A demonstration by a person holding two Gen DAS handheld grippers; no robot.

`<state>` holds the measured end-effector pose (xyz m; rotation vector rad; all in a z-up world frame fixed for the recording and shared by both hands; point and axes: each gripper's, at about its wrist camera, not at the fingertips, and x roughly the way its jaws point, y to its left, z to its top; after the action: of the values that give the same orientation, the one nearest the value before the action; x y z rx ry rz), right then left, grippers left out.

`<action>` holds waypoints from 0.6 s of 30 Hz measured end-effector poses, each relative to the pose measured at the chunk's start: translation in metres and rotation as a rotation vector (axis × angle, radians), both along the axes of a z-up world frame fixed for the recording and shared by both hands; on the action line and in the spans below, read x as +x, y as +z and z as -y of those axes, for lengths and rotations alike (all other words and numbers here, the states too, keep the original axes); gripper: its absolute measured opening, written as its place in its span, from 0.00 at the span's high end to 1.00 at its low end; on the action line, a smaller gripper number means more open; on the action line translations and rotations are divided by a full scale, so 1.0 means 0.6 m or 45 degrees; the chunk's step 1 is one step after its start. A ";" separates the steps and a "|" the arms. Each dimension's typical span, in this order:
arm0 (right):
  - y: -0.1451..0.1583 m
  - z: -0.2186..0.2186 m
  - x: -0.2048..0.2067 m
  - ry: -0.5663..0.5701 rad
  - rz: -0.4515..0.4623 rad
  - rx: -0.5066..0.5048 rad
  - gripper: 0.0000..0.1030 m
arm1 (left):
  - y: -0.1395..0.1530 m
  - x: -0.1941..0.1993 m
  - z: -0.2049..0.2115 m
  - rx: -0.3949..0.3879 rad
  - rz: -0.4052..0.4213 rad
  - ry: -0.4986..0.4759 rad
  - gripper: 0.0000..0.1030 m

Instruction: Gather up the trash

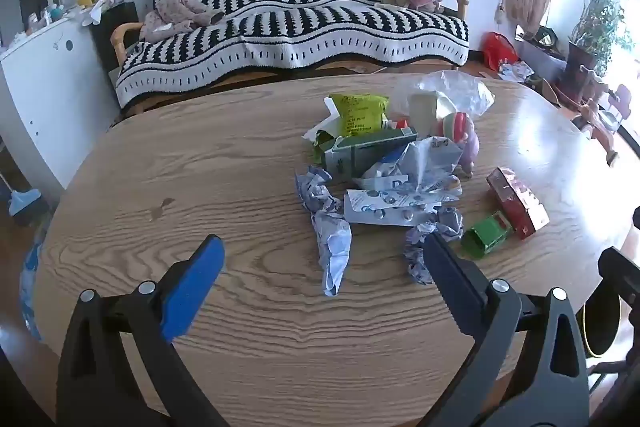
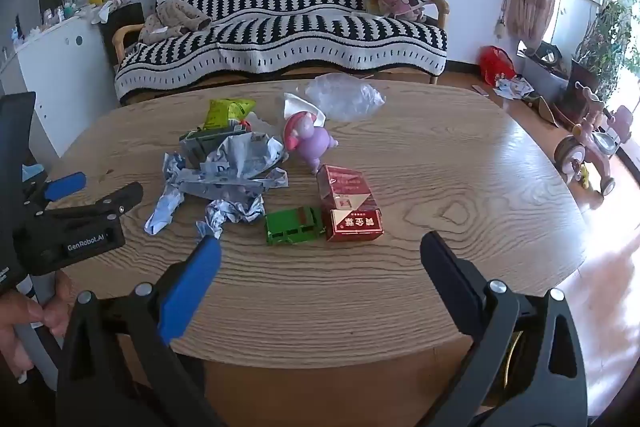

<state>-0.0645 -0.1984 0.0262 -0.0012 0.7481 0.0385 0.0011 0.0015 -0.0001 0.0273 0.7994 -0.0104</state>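
- My left claw (image 1: 322,251) hangs over the near part of the wooden worktop (image 1: 240,327), spread wide and grasping nothing.
- Between its fingers, a little ahead, lies a long crumpled blue-white paper (image 1: 330,243); a smaller crumpled paper wad (image 1: 420,247) sits right at my black finger, though I cannot tell whether they touch.
- My right claw (image 2: 320,247) is likewise released and bare, held above the near edge of the worktop.
- Just ahead of it stand a small green carton (image 2: 294,225) and a red box (image 2: 350,203), side by side and touching or nearly so.
- The trash pile sits mid-worktop: a flattened blue-white wrapper (image 1: 394,205), a green-and-white carton (image 1: 360,149) behind it, and a yellow-green packet (image 1: 362,113) further back.
- A purple toy figure with a pink striped cap (image 2: 310,139) stands at the right edge of the pile, just behind the red box.
- A clear plastic bag (image 2: 344,95) lies at the far side of the worktop.
- In the right wrist view my left claw shows at the left, with my left hand (image 2: 24,311) gripping its handle.
- Behind the worktop is a sofa with a black-and-white striped cover (image 1: 288,27).
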 end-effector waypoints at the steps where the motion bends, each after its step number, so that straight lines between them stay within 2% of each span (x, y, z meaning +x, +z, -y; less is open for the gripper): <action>1: -0.001 -0.001 0.002 0.007 -0.016 -0.011 0.06 | -0.001 0.002 -0.002 -0.003 -0.003 0.003 0.06; 4: 0.000 0.001 0.001 -0.001 -0.012 -0.010 0.06 | 0.000 -0.002 0.003 0.030 0.023 -0.009 0.06; 18: 0.001 -0.002 0.002 -0.003 -0.004 0.005 0.06 | -0.001 -0.001 0.001 0.023 0.020 -0.006 0.06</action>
<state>-0.0633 -0.1975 0.0270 0.0032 0.7509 0.0378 0.0003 0.0011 -0.0009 0.0461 0.7839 -0.0075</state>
